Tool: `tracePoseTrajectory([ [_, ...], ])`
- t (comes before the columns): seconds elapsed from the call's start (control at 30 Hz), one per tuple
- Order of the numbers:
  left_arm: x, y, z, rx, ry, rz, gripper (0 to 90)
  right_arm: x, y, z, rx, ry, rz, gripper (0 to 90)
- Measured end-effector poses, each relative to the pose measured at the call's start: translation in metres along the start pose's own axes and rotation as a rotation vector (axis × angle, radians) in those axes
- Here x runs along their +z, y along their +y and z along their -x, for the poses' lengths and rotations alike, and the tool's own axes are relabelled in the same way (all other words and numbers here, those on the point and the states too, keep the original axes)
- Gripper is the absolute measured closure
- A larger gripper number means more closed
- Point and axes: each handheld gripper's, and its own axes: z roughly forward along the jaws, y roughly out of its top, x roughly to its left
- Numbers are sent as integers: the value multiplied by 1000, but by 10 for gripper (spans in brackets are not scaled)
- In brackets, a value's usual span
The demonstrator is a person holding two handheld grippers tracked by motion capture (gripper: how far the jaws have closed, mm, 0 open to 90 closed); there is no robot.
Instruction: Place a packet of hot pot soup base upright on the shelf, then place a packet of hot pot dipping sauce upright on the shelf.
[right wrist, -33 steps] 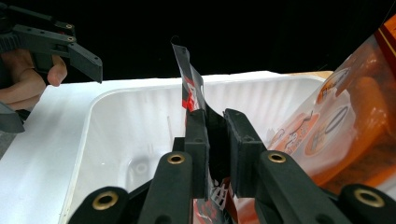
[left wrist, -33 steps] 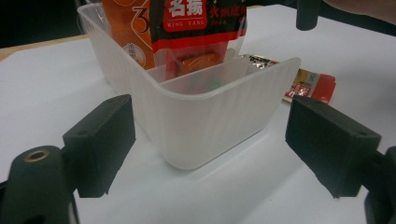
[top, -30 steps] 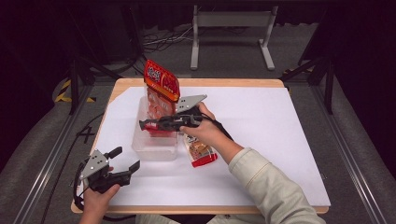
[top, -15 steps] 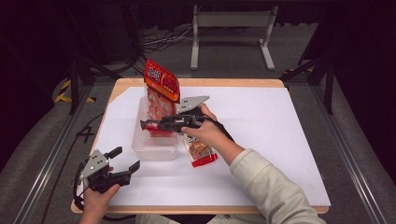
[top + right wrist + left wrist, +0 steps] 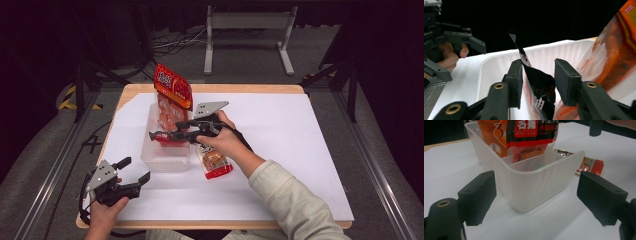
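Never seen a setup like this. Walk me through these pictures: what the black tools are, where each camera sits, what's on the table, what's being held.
A person holds a hand-operated two-jaw tool in each hand. The high view looks down on the white table. The other two cameras ride on the tools.

The right gripper sits over a clear plastic bin; its jaws have just been opening around a dark snack packet standing in it. A tall red-orange bag leans in the bin. Another packet lies beside it. The left gripper waits open, holding nothing.
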Motion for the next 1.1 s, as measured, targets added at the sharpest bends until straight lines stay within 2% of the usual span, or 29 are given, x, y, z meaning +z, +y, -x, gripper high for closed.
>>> tracePoseTrajectory([
  [0.07,1,0,0,1,-2,2,167,-5,2,-2,10,4,14,564],
  [0.17,3,1,-1,0,-7,4,167,-16,5,-5,54,17,42,509],
  [0.37,4,2,-1,-1,-11,4,167,-39,9,-11,73,-11,80,364],
  [0.53,5,3,-1,-3,-12,7,167,-57,11,-11,84,-46,92,332],
  [0.7,4,3,-1,-7,-8,9,167,-73,10,-4,141,-56,106,331],
  [0.97,3,2,-1,-12,-3,10,167,-89,9,5,156,-100,102,319],
  [1.1,2,2,-1,-12,-1,9,167,-89,3,14,200,-137,30,314],
])
